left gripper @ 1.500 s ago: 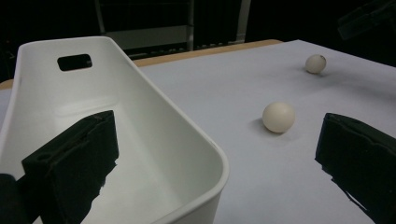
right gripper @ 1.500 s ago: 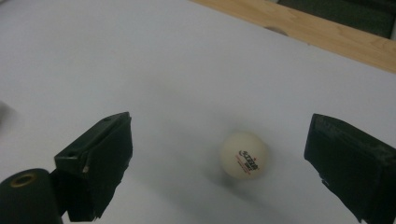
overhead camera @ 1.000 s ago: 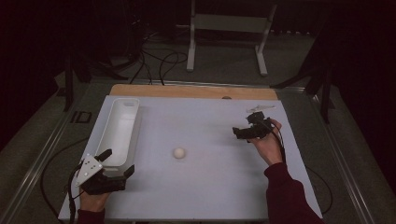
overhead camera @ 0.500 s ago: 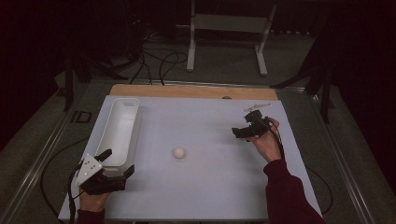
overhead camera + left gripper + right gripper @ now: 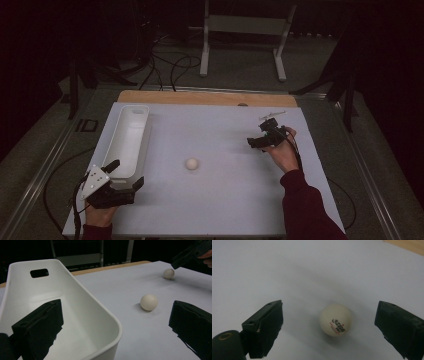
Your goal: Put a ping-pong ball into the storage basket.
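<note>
A white ping-pong ball with red and black print lies on the table between the wide-open jaws of my right gripper, touching neither. From the left gripper view this ball sits just below the right gripper's tip. A second white ball rests mid-table, also seen as the nearer ball. My left gripper stands open astride the near end of the white bin. One jaw is inside the bin and the other over the table. In the high view my right gripper hovers at the right.
The bin has nothing in it and a handle slot in its far end. A white sheet covers the table, with a wooden strip along the far edge. Cables and a metal stand lie beyond on the floor.
My right gripper has edged slightly left. The left gripper, the bin and the middle ball have stayed put.
</note>
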### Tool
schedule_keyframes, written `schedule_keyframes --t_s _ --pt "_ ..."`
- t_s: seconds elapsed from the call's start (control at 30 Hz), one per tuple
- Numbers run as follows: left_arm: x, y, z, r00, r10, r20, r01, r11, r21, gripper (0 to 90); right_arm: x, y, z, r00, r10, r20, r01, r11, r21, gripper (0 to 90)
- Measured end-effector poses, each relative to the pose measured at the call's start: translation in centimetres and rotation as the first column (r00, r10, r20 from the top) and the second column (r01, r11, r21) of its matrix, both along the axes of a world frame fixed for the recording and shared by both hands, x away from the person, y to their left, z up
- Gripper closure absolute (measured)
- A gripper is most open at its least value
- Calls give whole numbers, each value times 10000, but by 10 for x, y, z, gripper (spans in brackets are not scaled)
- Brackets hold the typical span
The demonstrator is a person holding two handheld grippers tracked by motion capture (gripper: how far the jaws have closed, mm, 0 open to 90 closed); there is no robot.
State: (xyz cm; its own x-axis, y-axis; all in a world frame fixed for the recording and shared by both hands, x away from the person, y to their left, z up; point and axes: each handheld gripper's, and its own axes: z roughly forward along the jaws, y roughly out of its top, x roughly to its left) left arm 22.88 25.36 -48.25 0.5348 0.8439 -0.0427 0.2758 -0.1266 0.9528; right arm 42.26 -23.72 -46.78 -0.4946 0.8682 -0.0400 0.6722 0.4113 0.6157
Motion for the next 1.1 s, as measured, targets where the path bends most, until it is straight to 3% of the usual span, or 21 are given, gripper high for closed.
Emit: schedule_keyframes --t_s 0.7,0.9,1.1 --pt "1 0 0 10000 -40 -25 40 10000 55 0 13 -1 -13 9982 -275 -524 269 9996 -132 90" --pt "1 0 0 10000 -35 -30 35 10000 55 0 15 0 -17 9967 -373 -720 357 9991 -243 139" --pt "0 0 0 10000 -25 -28 25 10000 42 0 17 1 -22 9943 -606 -873 557 9968 -566 244"
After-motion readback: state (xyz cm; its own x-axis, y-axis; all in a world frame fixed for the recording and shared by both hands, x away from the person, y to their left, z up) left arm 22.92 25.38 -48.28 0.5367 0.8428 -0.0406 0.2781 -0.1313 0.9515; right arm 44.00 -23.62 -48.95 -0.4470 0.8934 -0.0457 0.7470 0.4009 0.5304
